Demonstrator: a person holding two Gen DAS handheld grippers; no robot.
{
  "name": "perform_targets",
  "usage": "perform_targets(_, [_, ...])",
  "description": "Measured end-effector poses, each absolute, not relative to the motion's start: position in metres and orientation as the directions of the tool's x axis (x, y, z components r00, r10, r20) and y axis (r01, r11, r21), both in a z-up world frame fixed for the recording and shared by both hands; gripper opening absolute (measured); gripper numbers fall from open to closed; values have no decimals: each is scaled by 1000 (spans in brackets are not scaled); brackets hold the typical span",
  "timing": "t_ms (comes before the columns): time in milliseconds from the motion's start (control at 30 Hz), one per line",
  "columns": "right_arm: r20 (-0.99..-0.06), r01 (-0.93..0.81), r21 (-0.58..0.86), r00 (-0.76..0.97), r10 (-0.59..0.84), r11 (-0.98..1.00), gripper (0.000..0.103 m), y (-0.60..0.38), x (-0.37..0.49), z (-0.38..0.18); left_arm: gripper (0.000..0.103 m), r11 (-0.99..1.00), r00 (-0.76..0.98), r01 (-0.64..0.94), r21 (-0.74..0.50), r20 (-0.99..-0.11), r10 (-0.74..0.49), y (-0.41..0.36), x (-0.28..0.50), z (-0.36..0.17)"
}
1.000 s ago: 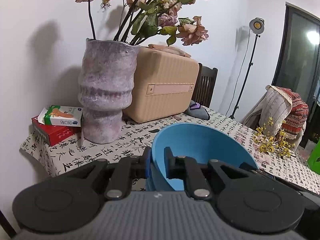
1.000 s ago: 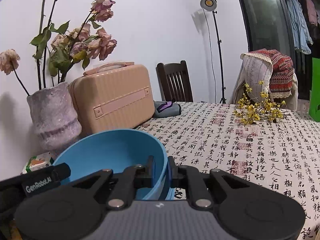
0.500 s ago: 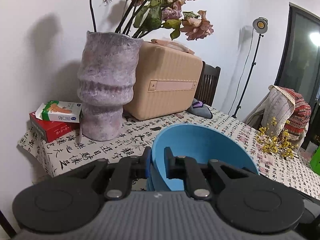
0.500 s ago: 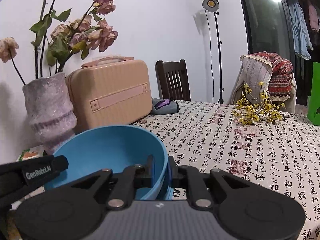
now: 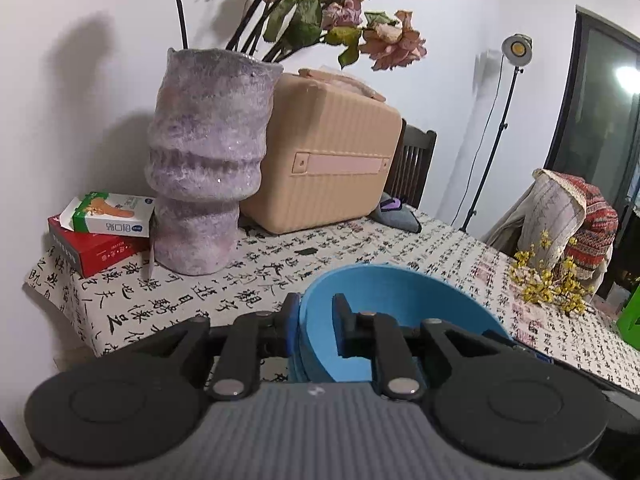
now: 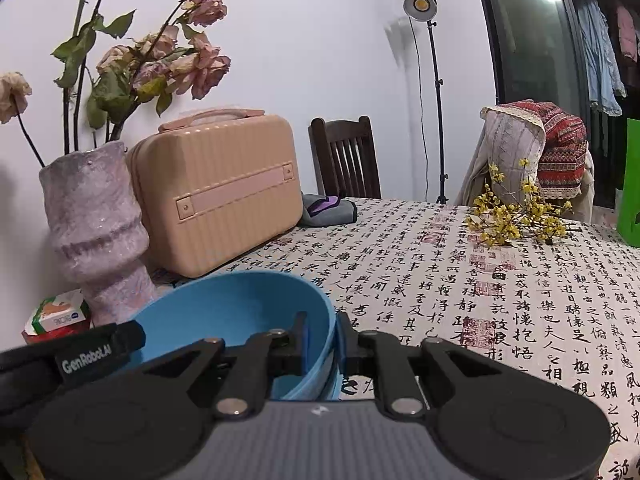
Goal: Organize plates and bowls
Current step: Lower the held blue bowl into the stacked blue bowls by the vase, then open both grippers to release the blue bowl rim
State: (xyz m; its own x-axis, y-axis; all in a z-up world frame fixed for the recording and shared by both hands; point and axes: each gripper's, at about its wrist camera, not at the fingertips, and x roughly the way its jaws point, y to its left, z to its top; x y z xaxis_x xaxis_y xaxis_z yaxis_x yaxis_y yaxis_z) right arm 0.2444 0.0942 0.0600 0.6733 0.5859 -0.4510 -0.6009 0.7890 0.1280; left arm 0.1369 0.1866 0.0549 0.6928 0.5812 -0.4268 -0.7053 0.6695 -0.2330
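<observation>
You have a blue bowl (image 5: 394, 320) between both tools, low over the table (image 6: 460, 280) with its calligraphy-print cloth. Your left gripper (image 5: 316, 326) straddles the bowl's left wall: one finger stands outside the rim, the other inside. Its jaws are opening, and a narrow gap shows between the inner finger and the wall, so the pads no longer clamp it. Your right gripper (image 6: 322, 338) straddles the opposite wall in the same manner, one finger inside and one outside. Its jaws are also opening, with the rim between them and daylight visible beside the outer finger.

A second blue rim shows directly beneath the bowl in both views, so the bowl appears to sit nested on another blue piece; the grippers hide the underside, and you cannot confirm what that lower piece is.

In the right wrist view, the body of your left tool enters from the lower left, carrying a "GenRobot.AI" label.

Reference items on the table:
- A mottled purple vase (image 5: 208, 168) with dried roses stands beyond the bowl, to the left.
- A peach hard case (image 5: 328, 168) stands just beside the vase, on its right.
- A white-and-green box lies on a red box (image 5: 100, 246), left of the vase.
- Yellow flower sprigs (image 6: 516, 216) lie well apart, at the far right.
</observation>
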Motion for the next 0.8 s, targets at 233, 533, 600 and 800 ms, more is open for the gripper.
perform_targets(233, [-427,-610,201,649,629,766,30,81,246,66,53,674,714,-694,-252,-356,603,181,121,66])
perform_targets(533, [-385,-594,235,670,634,770,103,54,240,77,97,662,718,-696,-278,-289,633,175,81,79])
perform_targets(600, [-389,-586,239,673,629,775,103,47,239,77,103,652,712,-702,-285,-276,646,173,71,79])
perform_targets(800, [-399,-594,265,649,647,759,103,24,231,77,103,658,718,-696,-289,-281,636,172,48,79])
